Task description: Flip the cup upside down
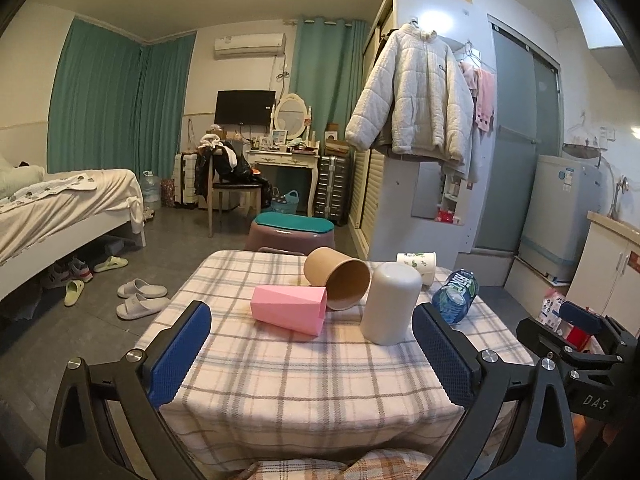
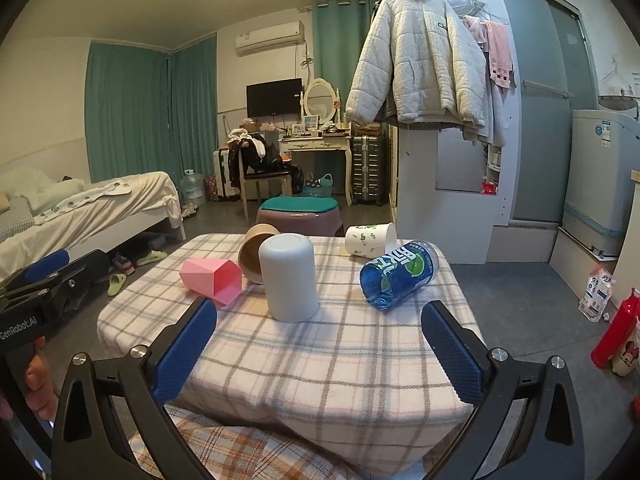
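Observation:
A white cup [image 1: 391,303] [image 2: 288,278] stands upside down on the checked tablecloth [image 1: 312,368] [image 2: 340,352]. A pink faceted cup [image 1: 289,309] [image 2: 212,276], a brown paper cup [image 1: 337,278] [image 2: 251,254], a white cup with green print [image 1: 418,265] [image 2: 370,240] and a blue cup [image 1: 456,296] [image 2: 398,274] lie on their sides. My left gripper [image 1: 312,354] is open and empty at the table's near edge. My right gripper [image 2: 320,354] is open and empty, short of the white cup.
A purple stool with a teal top [image 1: 291,232] [image 2: 299,213] stands behind the table. A bed [image 1: 60,208] is on the left, slippers [image 1: 140,298] on the floor. A red bottle [image 2: 614,334] stands on the floor at right. A washing machine [image 1: 560,216] is far right.

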{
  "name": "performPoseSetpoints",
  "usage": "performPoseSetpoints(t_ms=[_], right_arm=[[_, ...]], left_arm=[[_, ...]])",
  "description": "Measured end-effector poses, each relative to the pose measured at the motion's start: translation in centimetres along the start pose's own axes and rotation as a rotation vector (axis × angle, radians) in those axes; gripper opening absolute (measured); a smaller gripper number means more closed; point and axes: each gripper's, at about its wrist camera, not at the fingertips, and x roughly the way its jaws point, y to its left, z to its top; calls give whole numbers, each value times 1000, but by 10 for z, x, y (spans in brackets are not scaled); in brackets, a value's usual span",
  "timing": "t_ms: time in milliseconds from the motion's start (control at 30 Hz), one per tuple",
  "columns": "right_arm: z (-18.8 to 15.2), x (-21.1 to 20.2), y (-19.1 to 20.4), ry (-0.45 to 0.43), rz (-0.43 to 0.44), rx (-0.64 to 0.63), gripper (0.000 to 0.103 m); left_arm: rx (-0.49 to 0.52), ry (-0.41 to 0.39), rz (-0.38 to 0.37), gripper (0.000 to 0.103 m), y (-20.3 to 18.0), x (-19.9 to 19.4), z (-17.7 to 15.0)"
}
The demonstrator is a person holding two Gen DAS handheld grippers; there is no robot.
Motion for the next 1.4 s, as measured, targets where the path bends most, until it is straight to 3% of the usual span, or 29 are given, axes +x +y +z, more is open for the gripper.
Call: performPoseSetpoints(t_ms=[1400], right_arm=[[-4,-2,-3,11,3,12,103]], left_arm=[[18,5,22,103,-5,-4,-5]])
